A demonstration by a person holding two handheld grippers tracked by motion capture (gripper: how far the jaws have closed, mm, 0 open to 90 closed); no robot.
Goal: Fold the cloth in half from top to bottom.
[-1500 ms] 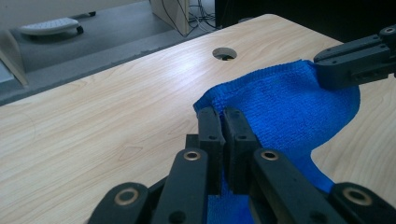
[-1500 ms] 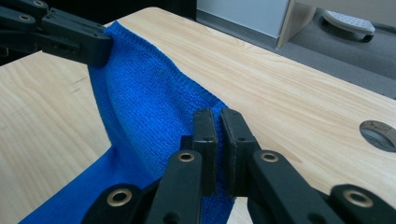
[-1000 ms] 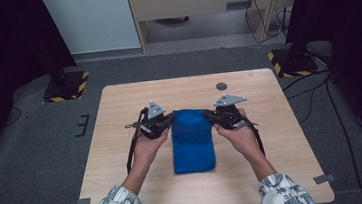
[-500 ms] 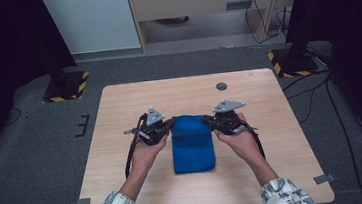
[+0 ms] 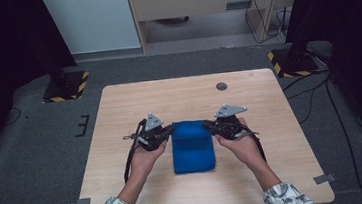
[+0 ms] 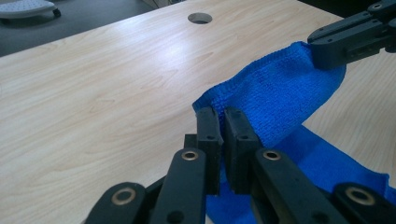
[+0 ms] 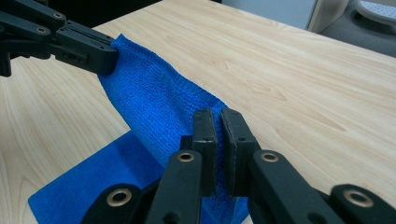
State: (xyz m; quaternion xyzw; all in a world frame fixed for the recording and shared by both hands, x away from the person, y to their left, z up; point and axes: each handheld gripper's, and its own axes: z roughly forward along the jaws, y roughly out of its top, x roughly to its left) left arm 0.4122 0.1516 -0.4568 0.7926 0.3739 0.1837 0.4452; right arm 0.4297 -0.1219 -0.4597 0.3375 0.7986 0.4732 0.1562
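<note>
Spreading wide under everything, the pale wood-grain table (image 5: 120,118) carries a round hole (image 5: 221,86) near its far edge. At its middle lies the blue terry cloth (image 5: 193,151), nubby-woven, its far edge lifted and stretched between the grippers. The left gripper (image 6: 219,116) is pinched tight on one corner, the right gripper (image 7: 217,119) clamps the other. No lettering can be read.
</note>
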